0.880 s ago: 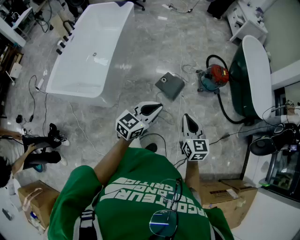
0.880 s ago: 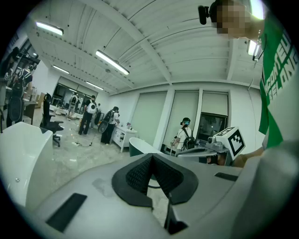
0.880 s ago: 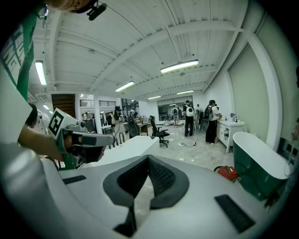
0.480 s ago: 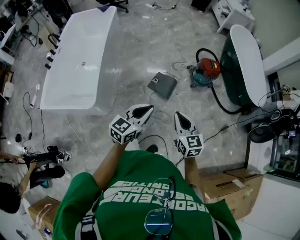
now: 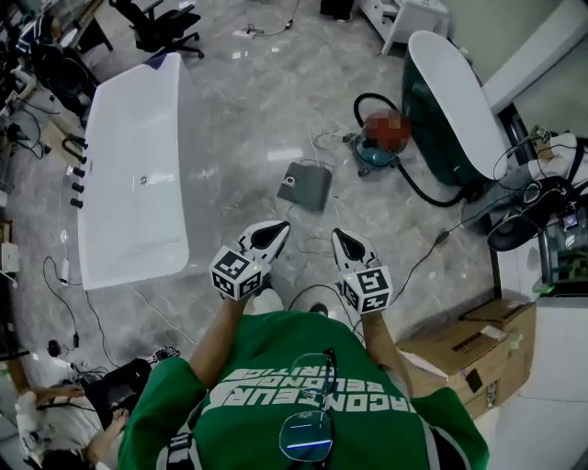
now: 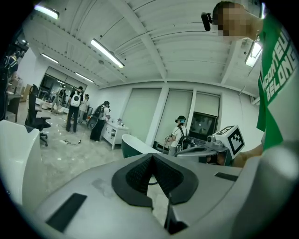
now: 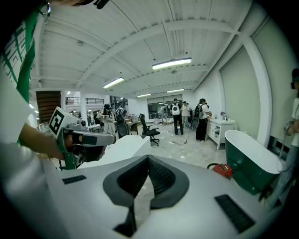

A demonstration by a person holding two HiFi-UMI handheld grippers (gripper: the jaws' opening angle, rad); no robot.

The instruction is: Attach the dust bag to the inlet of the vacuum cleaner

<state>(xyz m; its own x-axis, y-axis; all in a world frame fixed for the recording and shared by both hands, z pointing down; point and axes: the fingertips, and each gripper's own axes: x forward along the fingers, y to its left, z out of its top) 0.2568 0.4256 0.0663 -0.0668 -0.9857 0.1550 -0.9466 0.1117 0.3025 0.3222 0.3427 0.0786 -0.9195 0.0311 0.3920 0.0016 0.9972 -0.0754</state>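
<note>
A flat, grey, square dust bag [image 5: 306, 186] with a round opening near one corner lies face-up at twelve o'clock from the person. The squat red-and-teal canister vacuum cleaner [image 5: 378, 139] stands upright, well apart from it, at one o'clock.

a: what's the floor like?
b: glossy grey marble-look floor [image 5: 248, 110], running right through the room.
a: and furniture?
b: a long white bathtub [image 5: 129, 184] on the left, a dark green bathtub [image 5: 450, 92] with a white inside on the right, cardboard boxes [image 5: 464, 353] nearer, a black office chair [image 5: 165, 27] far back.
a: light?
b: strip lights [image 7: 171, 64] on a white beamed ceiling [image 7: 140, 32].
</note>
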